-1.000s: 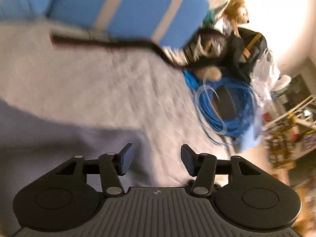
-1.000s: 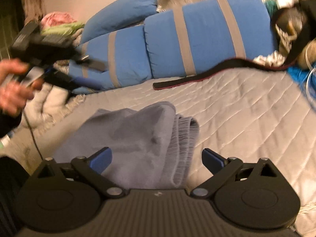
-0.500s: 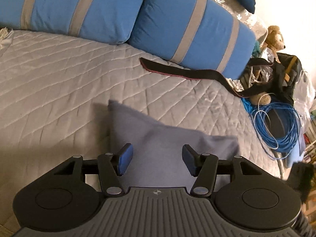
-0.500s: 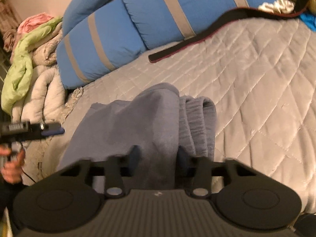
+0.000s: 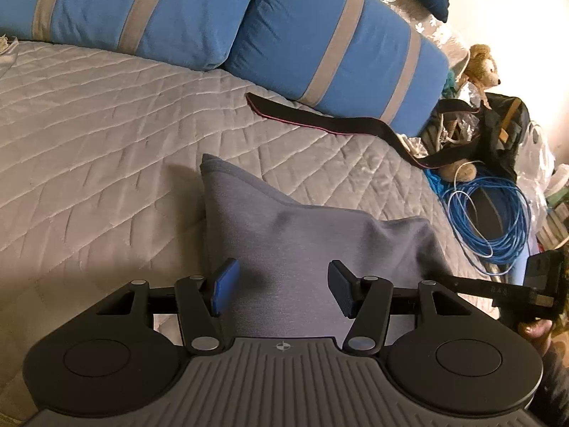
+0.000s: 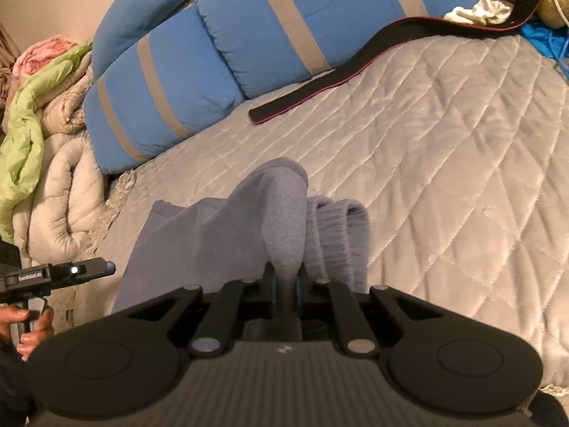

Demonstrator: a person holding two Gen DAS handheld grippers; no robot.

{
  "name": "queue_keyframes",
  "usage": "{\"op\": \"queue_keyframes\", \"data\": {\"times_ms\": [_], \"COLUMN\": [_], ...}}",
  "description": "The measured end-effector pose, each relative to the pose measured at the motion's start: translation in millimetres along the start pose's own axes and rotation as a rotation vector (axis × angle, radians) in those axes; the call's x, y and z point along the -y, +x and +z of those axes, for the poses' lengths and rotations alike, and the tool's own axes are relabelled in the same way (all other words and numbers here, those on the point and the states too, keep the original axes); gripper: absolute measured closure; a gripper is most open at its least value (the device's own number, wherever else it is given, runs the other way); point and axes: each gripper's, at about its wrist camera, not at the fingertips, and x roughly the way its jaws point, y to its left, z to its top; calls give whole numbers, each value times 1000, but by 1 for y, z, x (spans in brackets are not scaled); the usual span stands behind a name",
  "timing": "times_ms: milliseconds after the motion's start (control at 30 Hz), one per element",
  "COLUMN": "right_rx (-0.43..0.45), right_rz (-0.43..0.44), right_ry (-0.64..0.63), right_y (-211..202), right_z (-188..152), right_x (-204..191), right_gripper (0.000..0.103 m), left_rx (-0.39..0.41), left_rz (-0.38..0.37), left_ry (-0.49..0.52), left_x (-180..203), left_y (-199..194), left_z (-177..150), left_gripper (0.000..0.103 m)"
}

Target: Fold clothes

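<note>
A grey garment (image 5: 302, 227) lies bunched on the quilted bedspread (image 5: 106, 142). My left gripper (image 5: 281, 284) hovers over its near edge, jaws open, the cloth below and not pinched. In the right wrist view the garment (image 6: 227, 227) rises in a raised fold, with a ribbed hem (image 6: 338, 231) beside it. My right gripper (image 6: 285, 277) is closing its jaws, and the pads press on that fold. Each view shows the other gripper at its edge: the right one (image 5: 533, 288), and the left one (image 6: 71, 270) held by a hand (image 6: 32, 323).
Blue pillows with grey stripes (image 5: 320, 35) line the far side of the bed. A black strap (image 5: 320, 121) lies in front of them. A blue cable coil (image 5: 490, 217), a teddy bear (image 5: 480, 64) and bags crowd the right; rolled blankets (image 6: 53, 178) pile up on the left.
The right jaws went from wide open to closed on the garment's fold. The left gripper swung from the cable side over to the garment and came lower.
</note>
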Motion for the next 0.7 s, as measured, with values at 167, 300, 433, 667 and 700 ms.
{"op": "queue_keyframes", "data": {"times_ms": [167, 300, 433, 667, 700], "right_rx": [49, 150, 173, 173, 170], "right_rz": [-94, -109, -120, -147, -160], "right_ry": [-67, -189, -199, -197, -190], "right_y": [1, -10, -1, 32, 35], "right_z": [-5, -4, 10, 26, 27], "right_x": [-4, -18, -22, -21, -19], "right_gripper": [52, 28, 27, 38, 45], "left_rx": [9, 45, 66, 84, 76], "left_rz": [1, 37, 96, 174, 178], "left_ry": [26, 60, 133, 264, 266], "left_x": [2, 7, 15, 26, 25], "left_y": [2, 4, 13, 49, 56], "left_z": [1, 6, 14, 25, 27], "left_gripper": [50, 50, 50, 50, 50]}}
